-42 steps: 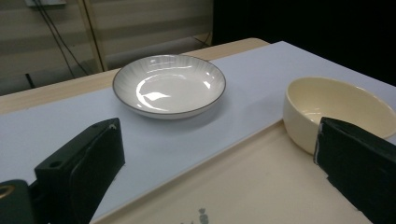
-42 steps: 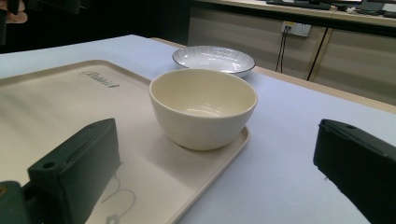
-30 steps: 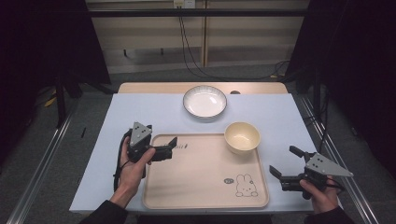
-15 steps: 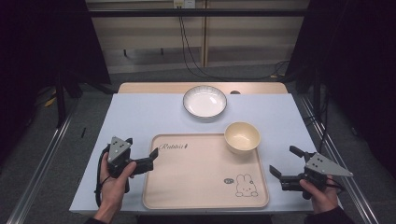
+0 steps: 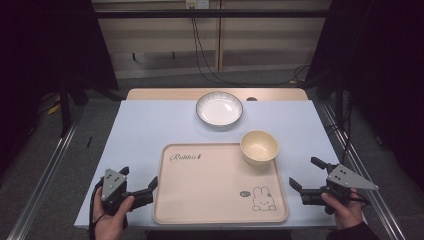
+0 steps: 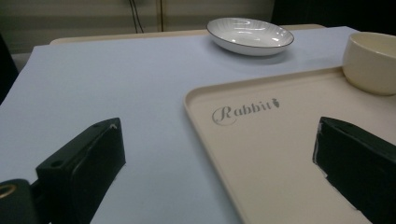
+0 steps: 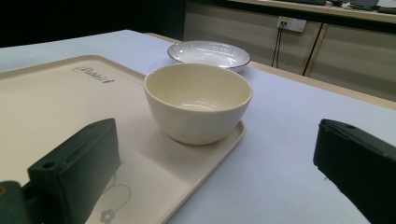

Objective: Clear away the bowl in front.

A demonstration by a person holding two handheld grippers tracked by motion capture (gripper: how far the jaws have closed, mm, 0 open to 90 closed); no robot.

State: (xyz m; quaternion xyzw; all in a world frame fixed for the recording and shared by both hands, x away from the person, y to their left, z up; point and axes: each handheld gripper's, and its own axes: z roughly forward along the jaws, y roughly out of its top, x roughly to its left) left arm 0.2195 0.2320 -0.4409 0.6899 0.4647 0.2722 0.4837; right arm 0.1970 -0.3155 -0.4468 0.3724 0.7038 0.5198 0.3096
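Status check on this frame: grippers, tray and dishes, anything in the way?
Left gripper open at tray's left edge. Right gripper open, right of tray. Cream bowl on tray's far right corner; white plate beyond. Nothing obstructing.

Dim, even overhead light falls on the pale blue table (image 5: pixel 150 135), leaving the room around it in near darkness, in soft and slightly grainy pictures. Glare streaks the glossy white plate (image 6: pixel 250 35) and the inside of the cream bowl (image 7: pixel 198 100), each casting only a faint shadow. In both gripper views the near black jaws are blurred and the far background soft.
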